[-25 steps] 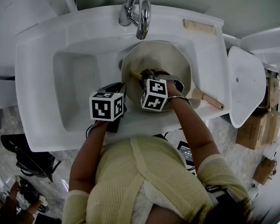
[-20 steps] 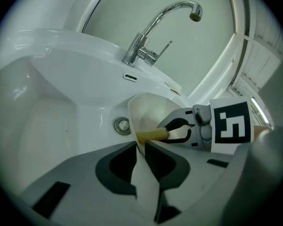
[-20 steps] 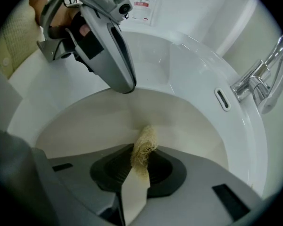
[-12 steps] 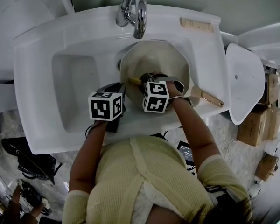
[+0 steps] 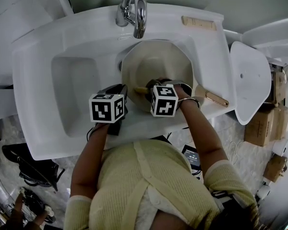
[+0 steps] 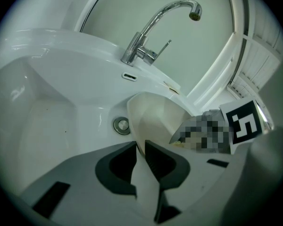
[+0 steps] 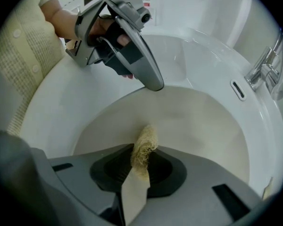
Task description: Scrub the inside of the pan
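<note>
Sink (image 5: 38,75), white and glossy, fills most of the scene, and its tap (image 5: 136,13) stands beyond both tongs. The pan (image 5: 158,66), pale cream and wide, sits in the basin directly ahead of the tongs, its handle (image 5: 212,98) reaching out past the right tongs over the sink's edge. It looks rigid and fairly light. Its smooth inside is probably slick, more so if wet, so it would likely skate about the basin under scrubbing unless pinned. The left tongs (image 6: 140,147) are clenched on the near rim, with the thin wall running up between the jaws. That seems the sensible place to hold, since the rim is stiff and gives an edge to bite. The right tongs (image 7: 140,159), just beside the left, are clamped on a small tuft of fibrous scrubber (image 7: 144,142) that pokes out close over the pan's inner wall; I cannot tell whether it touches. The tuft looks soft and springy, so it probably needs firm pressing.
</note>
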{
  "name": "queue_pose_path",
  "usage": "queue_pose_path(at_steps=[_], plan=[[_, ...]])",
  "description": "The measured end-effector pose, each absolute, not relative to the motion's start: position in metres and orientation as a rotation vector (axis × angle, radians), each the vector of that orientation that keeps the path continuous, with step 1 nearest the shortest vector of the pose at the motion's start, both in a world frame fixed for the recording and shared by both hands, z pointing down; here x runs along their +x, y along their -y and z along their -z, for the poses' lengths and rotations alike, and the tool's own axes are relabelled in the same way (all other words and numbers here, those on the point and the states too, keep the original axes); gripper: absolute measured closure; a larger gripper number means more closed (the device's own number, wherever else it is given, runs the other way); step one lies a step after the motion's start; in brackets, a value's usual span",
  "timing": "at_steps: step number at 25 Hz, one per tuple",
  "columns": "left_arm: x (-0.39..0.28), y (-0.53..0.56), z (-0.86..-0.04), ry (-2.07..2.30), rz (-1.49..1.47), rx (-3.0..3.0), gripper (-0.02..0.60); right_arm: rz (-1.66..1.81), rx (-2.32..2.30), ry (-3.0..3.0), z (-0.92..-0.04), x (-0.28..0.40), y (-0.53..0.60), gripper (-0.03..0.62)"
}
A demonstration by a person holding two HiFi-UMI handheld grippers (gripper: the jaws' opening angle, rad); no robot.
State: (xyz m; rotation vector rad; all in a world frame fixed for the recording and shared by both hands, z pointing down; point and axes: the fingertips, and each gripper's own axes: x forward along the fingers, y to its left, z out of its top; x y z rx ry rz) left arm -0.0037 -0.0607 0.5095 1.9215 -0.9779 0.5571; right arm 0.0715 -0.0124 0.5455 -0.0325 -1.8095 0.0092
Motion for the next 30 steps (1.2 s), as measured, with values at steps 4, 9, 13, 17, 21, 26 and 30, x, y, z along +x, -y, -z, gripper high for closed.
queue_pose_path(at_steps=[4, 9, 13, 17, 21, 26, 30], plan=[[-0.003, 0.061, -0.51, 0.96, -0.573, 1.922, 0.486, -0.033, 0.004, 1.84, -0.54, 0.076, 0.015, 0.511], [-0.003, 0.061, -0.51, 0.948, -0.588, 1.929, 0.485, -0.028, 0.114, 1.85, -0.531, 0.09, 0.035, 0.511], [-0.002, 0.061, -0.51, 0.932, -0.61, 1.934, 0.483, -0.012, 0.263, 1.82, -0.523, 0.108, 0.059, 0.511], [-0.001, 0.061, -0.51, 0.913, -0.638, 1.942, 0.482, 0.015, 0.42, 1.753, -0.522, 0.13, 0.085, 0.511], [-0.001, 0.061, -0.51, 0.909, -0.654, 1.944, 0.479, 0.045, 0.53, 1.68, -0.521, 0.149, 0.104, 0.511], [0.0, 0.062, -0.51, 0.922, -0.657, 1.93, 0.479, 0.057, 0.616, 1.59, -0.525, 0.169, 0.121, 0.511], [0.0, 0.061, -0.511, 0.928, -0.662, 1.925, 0.479, 0.028, 0.64, 1.552, -0.533, 0.178, 0.126, 0.511]])
